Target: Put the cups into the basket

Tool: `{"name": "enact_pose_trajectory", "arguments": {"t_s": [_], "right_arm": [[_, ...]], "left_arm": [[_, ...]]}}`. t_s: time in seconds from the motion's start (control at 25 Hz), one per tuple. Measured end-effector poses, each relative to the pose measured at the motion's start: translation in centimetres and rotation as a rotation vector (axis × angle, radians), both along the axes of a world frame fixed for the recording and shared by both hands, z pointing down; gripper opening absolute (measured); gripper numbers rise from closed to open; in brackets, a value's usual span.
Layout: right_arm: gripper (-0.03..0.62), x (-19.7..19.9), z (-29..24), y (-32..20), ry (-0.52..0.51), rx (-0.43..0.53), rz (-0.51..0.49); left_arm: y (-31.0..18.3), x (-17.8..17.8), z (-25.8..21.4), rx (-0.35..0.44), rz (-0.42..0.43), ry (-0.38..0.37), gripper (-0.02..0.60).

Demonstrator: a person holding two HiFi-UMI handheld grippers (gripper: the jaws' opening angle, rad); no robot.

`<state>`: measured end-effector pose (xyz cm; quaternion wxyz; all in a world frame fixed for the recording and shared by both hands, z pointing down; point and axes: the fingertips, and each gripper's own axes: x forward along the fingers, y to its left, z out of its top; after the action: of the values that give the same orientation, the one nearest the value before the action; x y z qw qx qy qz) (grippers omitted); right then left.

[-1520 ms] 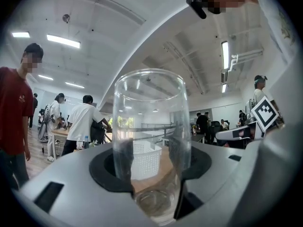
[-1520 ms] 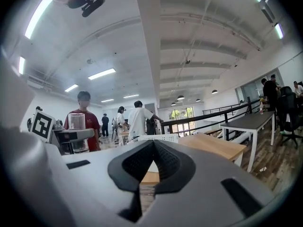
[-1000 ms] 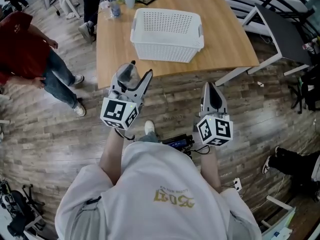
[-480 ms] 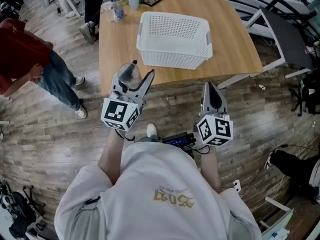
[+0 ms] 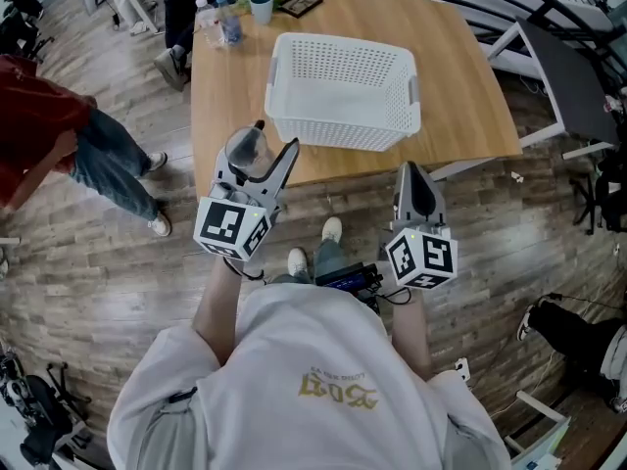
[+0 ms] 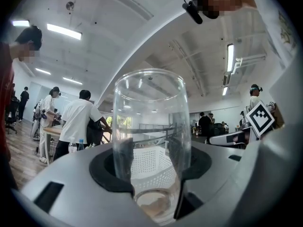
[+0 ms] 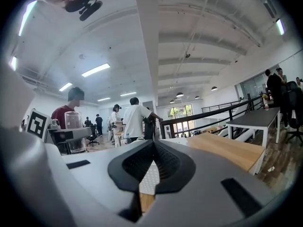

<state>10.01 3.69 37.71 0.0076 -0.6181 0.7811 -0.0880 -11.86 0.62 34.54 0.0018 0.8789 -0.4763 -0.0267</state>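
1. Cup [image 5: 245,149]: clear glass with nothing in it, clamped between the jaws of the left gripper [image 5: 261,151], which press on its sides low down near the base.
2. In the left gripper view the cup [image 6: 151,141] stands upright between the dark pads [image 6: 124,159], its rim well above them, and the left gripper [image 6: 151,161] is clenched on it.
3. In the head view the cup is held in the air at the near edge of the table [image 5: 227,86], not resting on anything.
4. The basket [image 5: 338,131] is white and perforated. It sits on the table beyond the cup, well apart from it, and no cup shows inside.
5. The right gripper [image 5: 412,178] hangs to the right of the left one, short of the table edge.
6. In its own view the right gripper [image 7: 152,159] has its jaws together at the tips and grasps nothing.
7. A mug [image 5: 261,4] and two bottles [image 5: 225,23] stand at the table's far left corner.
8. A person in red [image 5: 44,116] stands on the wood floor to the left of the table.
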Motion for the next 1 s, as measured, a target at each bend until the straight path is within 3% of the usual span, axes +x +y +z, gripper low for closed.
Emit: {"name": "enact_pose_trajectory", "arguments": {"t_s": [0.52,1.0], "right_arm": [[0.011,0.9,0.0,-9.3,-0.024,0.004,-0.101],[0.011,2.5,0.0,-14.6,-0.056,0.000,-0.175]], "left_arm": [[-7.7,2.8,-0.1,-0.008,-0.037,0.005,0.256],[-12.3,5.4,-0.1,-0.016,-0.080,-0.011,0.256]]}}
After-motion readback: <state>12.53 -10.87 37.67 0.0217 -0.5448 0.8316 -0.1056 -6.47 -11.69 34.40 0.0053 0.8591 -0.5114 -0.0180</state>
